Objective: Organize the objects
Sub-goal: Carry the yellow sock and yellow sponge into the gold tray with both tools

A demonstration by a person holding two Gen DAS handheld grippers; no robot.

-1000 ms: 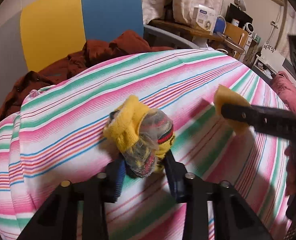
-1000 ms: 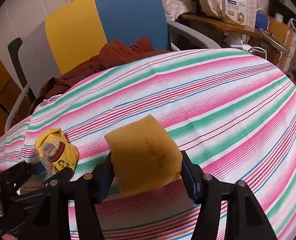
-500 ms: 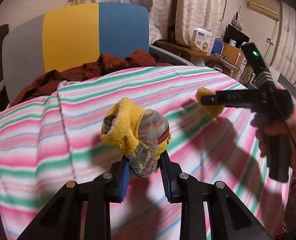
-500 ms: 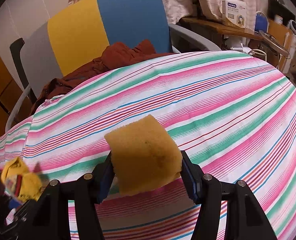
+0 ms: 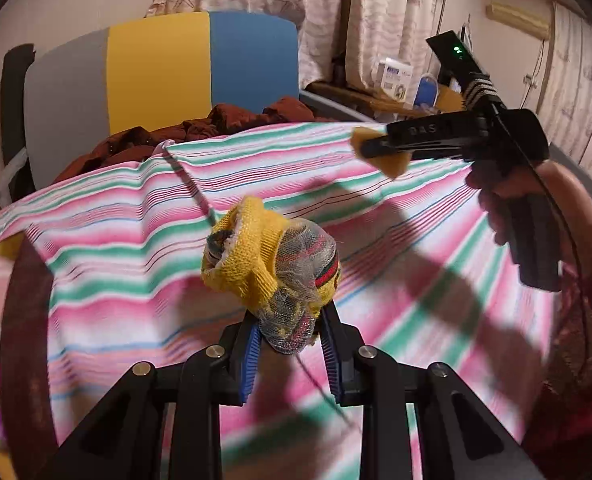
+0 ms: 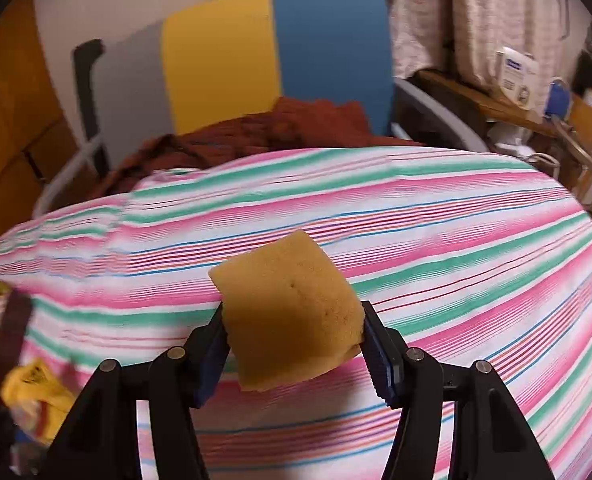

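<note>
My left gripper [image 5: 290, 340] is shut on a balled yellow sock bundle [image 5: 272, 268] with red, green and mesh patches, held up above the striped cloth [image 5: 136, 280]. My right gripper [image 6: 294, 344] is shut on a yellow-brown sponge block [image 6: 290, 314], also lifted off the cloth. In the left wrist view the right gripper [image 5: 370, 148] shows at the upper right with the sponge [image 5: 392, 162] in its tips, held by a person's hand [image 5: 512, 188]. In the right wrist view the sock bundle [image 6: 36, 396] appears blurred at the lower left.
A pink, green and white striped cloth [image 6: 436, 240] covers the table. Behind it stands a chair with a grey, yellow and blue back [image 5: 156, 76], with a dark red garment [image 5: 216, 128] on the seat. A cluttered shelf with a white box [image 6: 516, 76] is at the far right. A dark rim [image 5: 28, 340] crosses the left wrist view's left.
The left gripper closed on the sock bundle, lifted it off the cloth and carried it toward the left edge. The right gripper rose a little with the sponge, still gripped.
</note>
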